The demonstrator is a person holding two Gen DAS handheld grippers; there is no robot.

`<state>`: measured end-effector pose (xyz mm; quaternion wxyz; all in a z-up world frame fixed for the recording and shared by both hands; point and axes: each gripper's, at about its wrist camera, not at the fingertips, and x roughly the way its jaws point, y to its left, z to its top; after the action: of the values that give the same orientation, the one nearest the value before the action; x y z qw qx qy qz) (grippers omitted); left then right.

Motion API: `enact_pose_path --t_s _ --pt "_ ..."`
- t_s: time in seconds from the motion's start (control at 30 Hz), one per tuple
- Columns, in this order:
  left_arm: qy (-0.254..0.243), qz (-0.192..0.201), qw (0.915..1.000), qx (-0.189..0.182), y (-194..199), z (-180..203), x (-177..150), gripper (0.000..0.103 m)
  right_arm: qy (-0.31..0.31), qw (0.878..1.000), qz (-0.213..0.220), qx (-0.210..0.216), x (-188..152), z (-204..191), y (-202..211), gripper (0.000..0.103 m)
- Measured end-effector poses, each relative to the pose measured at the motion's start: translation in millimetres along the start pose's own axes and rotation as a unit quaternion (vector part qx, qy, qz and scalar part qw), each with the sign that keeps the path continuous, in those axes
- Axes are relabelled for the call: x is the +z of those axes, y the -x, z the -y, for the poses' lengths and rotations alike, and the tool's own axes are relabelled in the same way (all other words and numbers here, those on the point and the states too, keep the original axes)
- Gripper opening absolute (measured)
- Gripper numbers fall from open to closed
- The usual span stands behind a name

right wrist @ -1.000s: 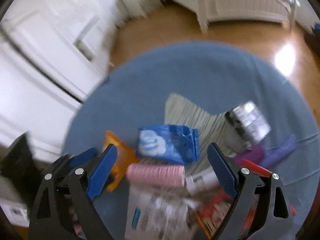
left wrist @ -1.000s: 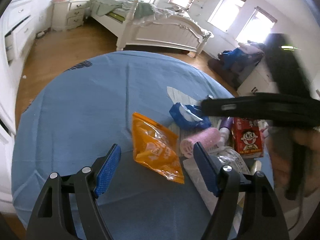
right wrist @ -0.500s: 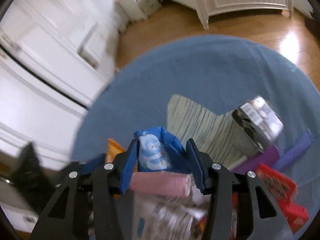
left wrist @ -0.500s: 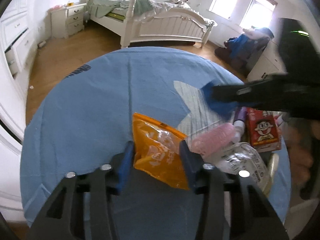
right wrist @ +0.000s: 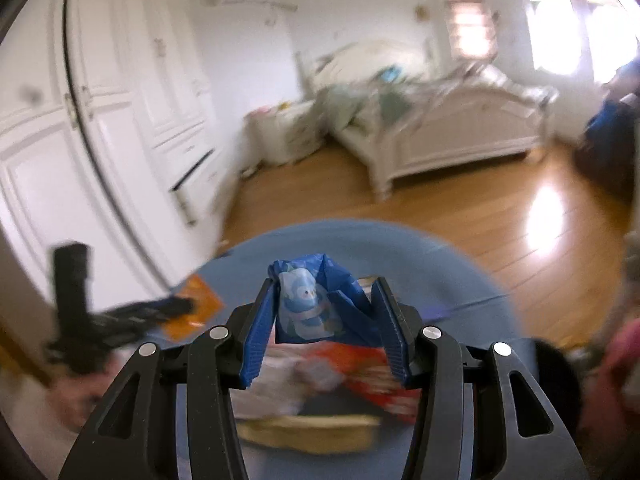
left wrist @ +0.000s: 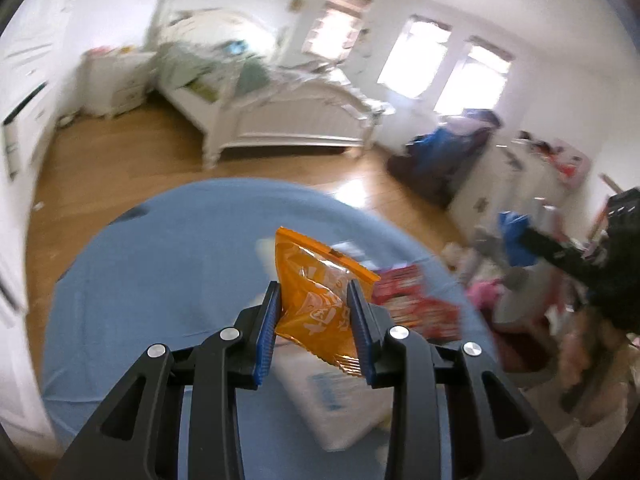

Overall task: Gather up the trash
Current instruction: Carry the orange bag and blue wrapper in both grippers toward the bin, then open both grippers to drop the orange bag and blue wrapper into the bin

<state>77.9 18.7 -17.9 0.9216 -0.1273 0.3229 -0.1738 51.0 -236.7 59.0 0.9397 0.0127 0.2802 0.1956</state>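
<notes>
Clamping the orange snack packet point(left wrist: 316, 304) between the blue pads of the left gripper point(left wrist: 316, 312), jaws having just been closing on it and now pressing on both of its sides, and holding it lifted clear above the round blue table point(left wrist: 160, 280). Pinching likewise the crumpled blue wrapper point(right wrist: 316, 304) with a penguin picture in the right gripper point(right wrist: 324, 312), jaws having just been closing too and now squeezed on it, the wrapper raised above the same table. Leaving below, on the blue cloth, a white plastic pack point(left wrist: 332, 396) just under the left gripper and a red carton point(left wrist: 412, 304) beside it, both quite blurred. Showing in the right wrist view the left gripper at the left edge with the orange packet still in it, very smeared. Seeing farther away the wooden floor point(left wrist: 120, 168), then the white bed point(left wrist: 280, 112) and, along the wall, the white wardrobe point(right wrist: 100, 120).
</notes>
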Motion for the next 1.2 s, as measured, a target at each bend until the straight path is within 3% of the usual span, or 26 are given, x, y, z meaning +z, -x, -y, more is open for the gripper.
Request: enact_pose_path --t_s 0.17,0.43,0.9,1.2 --pt "-0.041 -0.005 0.9971 -0.065 -18 74 3 0.034 0.016 0.995 0.020 -0.098 -26 62 38 0.049" --pt "-0.101 -0.047 0.9862 -0.123 -69 171 -18 0.034 0.020 0.984 -0.007 -0.177 -87 133 31 0.049" --pt "-0.144 -0.142 0.9659 -0.162 -171 250 -32 0.034 -0.066 0.980 -0.064 -0.175 -157 219 -13 0.049" --pt "-0.142 -0.205 0.9531 -0.172 -225 269 -44 0.034 -0.132 0.977 -0.081 -0.149 -180 251 -25 0.049"
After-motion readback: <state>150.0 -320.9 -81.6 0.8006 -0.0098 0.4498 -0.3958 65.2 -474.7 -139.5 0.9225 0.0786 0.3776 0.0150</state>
